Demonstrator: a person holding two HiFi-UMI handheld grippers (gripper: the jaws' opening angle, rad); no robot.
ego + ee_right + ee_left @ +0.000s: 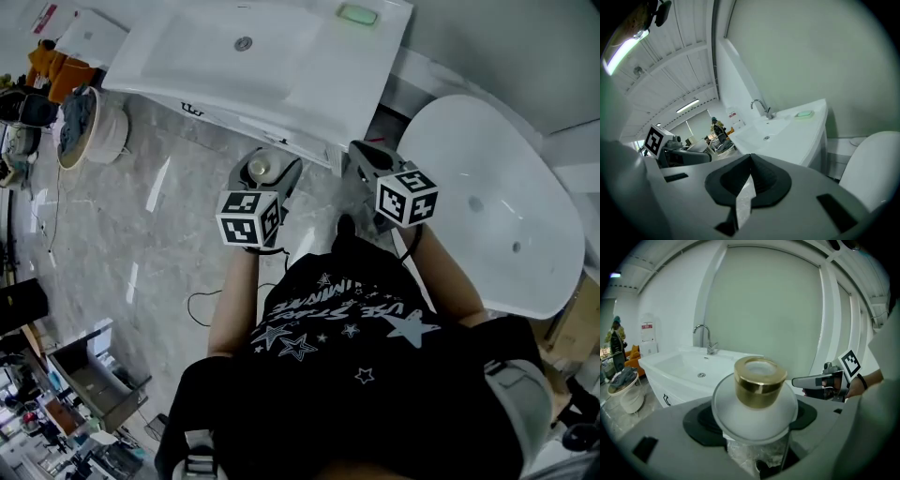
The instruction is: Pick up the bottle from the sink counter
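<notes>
Clamped in left tool [266, 178]: frosted bottle [757, 401] with gold cap, upright, probably to keep contents in. Held off the sink tabletop [323, 84], just in front of it, above grey floor [141, 244]. Alongside, right tool [749, 176], jaws together on nothing, seemingly kept spare.

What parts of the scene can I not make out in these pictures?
- Lower body of the bottle: left gripper view, hidden inside the left gripper.
- Print on the wall sign: left gripper view, too small.
- Far side of the sink: head view, cut off by the top edge.
- Distant person: right gripper view, too small.
</notes>
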